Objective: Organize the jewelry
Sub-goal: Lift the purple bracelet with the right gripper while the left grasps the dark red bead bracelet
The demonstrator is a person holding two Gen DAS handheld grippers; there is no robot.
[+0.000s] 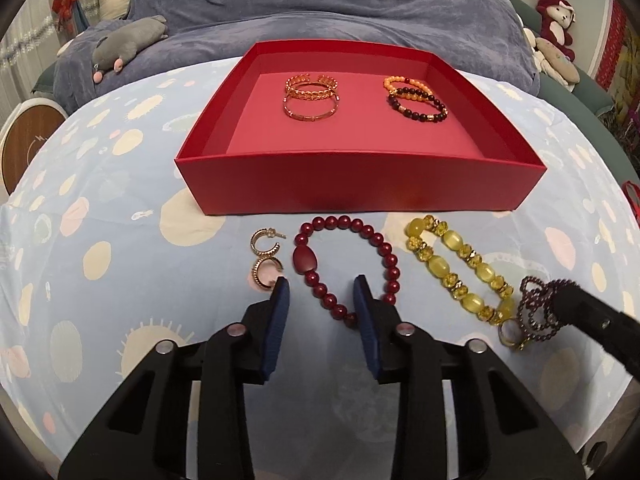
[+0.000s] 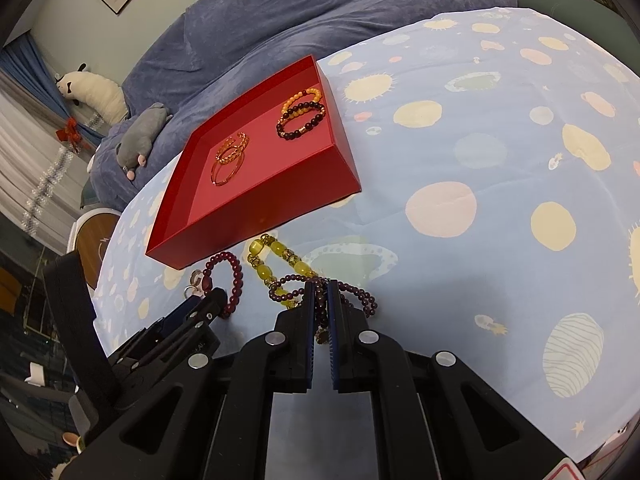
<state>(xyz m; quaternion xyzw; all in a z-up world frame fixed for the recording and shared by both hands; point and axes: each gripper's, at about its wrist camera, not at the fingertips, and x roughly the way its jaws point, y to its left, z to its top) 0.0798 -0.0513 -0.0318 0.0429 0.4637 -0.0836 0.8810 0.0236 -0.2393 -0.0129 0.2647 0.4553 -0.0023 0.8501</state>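
A red box (image 1: 360, 184) (image 2: 256, 216) holds gold bangles (image 1: 311, 95) (image 2: 229, 156) and beaded bracelets (image 1: 416, 98) (image 2: 302, 116). In front of it on the cloth lie gold hoop earrings (image 1: 265, 258), a dark red bead bracelet (image 1: 348, 264) (image 2: 230, 280) and a yellow bead bracelet (image 1: 456, 268) (image 2: 276, 268). My left gripper (image 1: 320, 288) is open, its jaws over the near end of the red bracelet. My right gripper (image 2: 320, 286) (image 1: 568, 300) is shut on a small dark purple bead strand (image 2: 352, 292) (image 1: 536, 308), which lies against the yellow bracelet's near end.
A light blue cloth with planet prints (image 1: 100, 240) (image 2: 500, 160) covers the surface. Behind it lie a blue-grey blanket (image 1: 320, 12) and plush toys (image 1: 124, 46) (image 1: 556, 24). A round wooden item (image 1: 24, 140) stands off the left edge.
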